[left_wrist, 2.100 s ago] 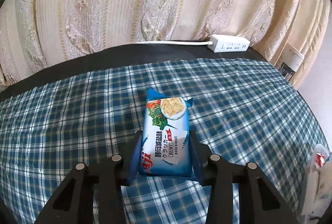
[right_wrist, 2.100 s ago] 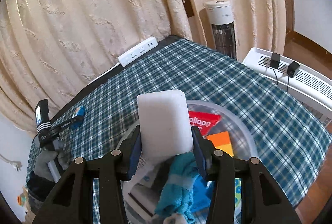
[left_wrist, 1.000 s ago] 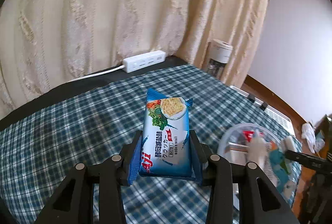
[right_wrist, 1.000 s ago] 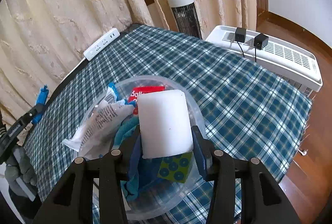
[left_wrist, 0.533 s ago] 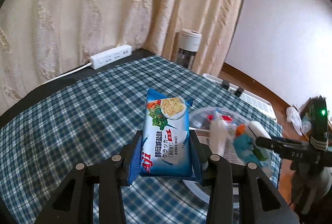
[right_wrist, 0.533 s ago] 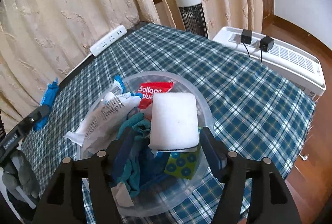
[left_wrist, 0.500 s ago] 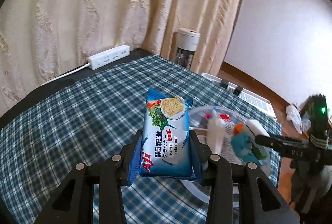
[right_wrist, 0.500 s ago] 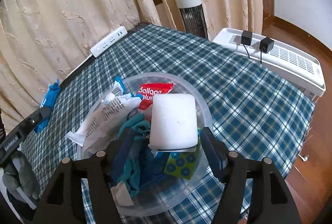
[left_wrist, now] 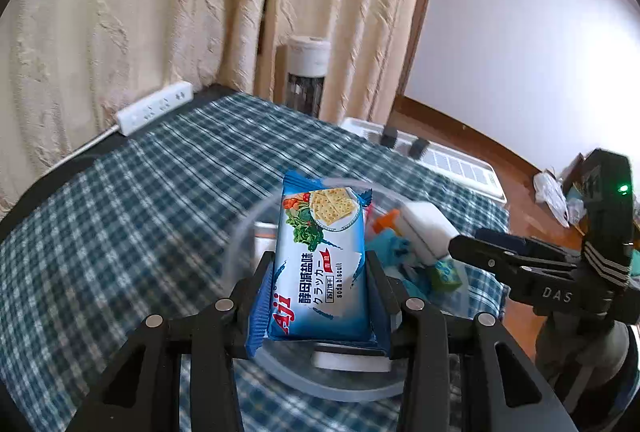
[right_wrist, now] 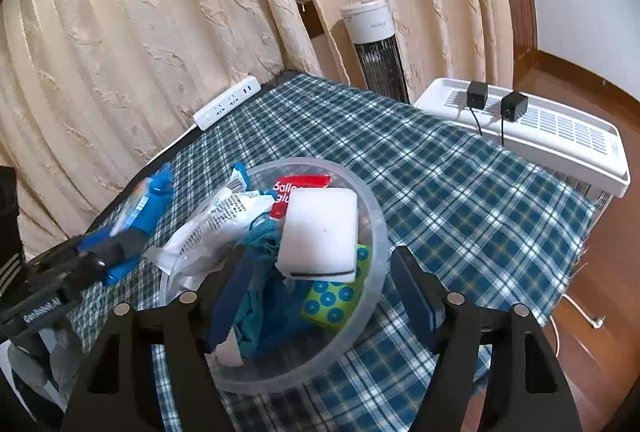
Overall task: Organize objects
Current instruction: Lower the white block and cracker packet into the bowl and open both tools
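Your blue cracker packet (left_wrist: 322, 264) stands upright over the clear bowl (right_wrist: 376, 216); the white sponge (right_wrist: 320, 232) lies inside at its 3 o'clock.

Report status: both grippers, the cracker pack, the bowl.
Left gripper shut on soda biscuit pack, over clear bowl. Right gripper opening, clear of white sponge lying in the bowl. Nothing in the way.

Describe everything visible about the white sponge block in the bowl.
The white sponge block is a flat rounded rectangle, foam-like, with a thin dark layer along its near edge. It lies tilted on top of the pile in the clear plastic bowl, resting on teal cloth and a green dotted box, beside a red packet. The right gripper is opening; its pads stand clear of the block.
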The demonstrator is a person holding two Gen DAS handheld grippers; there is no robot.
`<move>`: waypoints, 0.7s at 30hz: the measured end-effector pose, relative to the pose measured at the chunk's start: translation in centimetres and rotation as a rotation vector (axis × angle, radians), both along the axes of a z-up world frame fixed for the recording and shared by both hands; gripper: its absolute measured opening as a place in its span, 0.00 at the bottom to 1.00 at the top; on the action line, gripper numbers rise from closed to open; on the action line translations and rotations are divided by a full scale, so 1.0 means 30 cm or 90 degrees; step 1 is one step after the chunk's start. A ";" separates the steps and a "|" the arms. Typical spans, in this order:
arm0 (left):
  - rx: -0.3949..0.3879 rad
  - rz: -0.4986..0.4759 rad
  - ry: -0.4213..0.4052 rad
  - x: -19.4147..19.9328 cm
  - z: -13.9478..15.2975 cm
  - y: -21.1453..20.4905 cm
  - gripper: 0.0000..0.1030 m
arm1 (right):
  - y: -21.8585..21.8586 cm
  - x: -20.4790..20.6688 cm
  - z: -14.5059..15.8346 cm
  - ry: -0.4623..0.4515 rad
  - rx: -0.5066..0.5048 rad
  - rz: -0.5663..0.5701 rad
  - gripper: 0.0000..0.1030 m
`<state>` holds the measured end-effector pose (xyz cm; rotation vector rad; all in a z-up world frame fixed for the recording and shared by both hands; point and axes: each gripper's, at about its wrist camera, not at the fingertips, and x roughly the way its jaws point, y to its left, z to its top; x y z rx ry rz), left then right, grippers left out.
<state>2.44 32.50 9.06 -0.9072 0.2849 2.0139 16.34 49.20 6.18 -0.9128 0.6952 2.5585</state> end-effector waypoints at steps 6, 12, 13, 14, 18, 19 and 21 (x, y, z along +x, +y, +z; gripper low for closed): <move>-0.013 -0.007 -0.004 0.027 -0.024 0.057 0.43 | 0.010 0.033 -0.007 0.008 0.007 0.006 0.74; -0.028 -0.010 -0.002 0.057 -0.047 0.103 0.43 | 0.013 0.053 -0.026 0.008 -0.005 0.014 0.75; -0.032 -0.010 0.000 0.060 -0.053 0.111 0.43 | 0.014 0.058 -0.028 0.008 -0.007 0.015 0.75; -0.036 -0.008 0.004 0.062 -0.058 0.117 0.43 | 0.017 0.065 -0.031 0.009 -0.007 0.015 0.75; -0.048 0.003 0.025 0.068 -0.069 0.133 0.43 | 0.023 0.072 -0.037 0.009 -0.007 0.015 0.75; -0.050 0.007 0.031 0.069 -0.070 0.135 0.43 | 0.024 0.076 -0.039 0.009 -0.007 0.016 0.75; -0.053 0.013 0.040 0.069 -0.074 0.136 0.43 | 0.026 0.075 -0.040 0.008 -0.009 0.018 0.75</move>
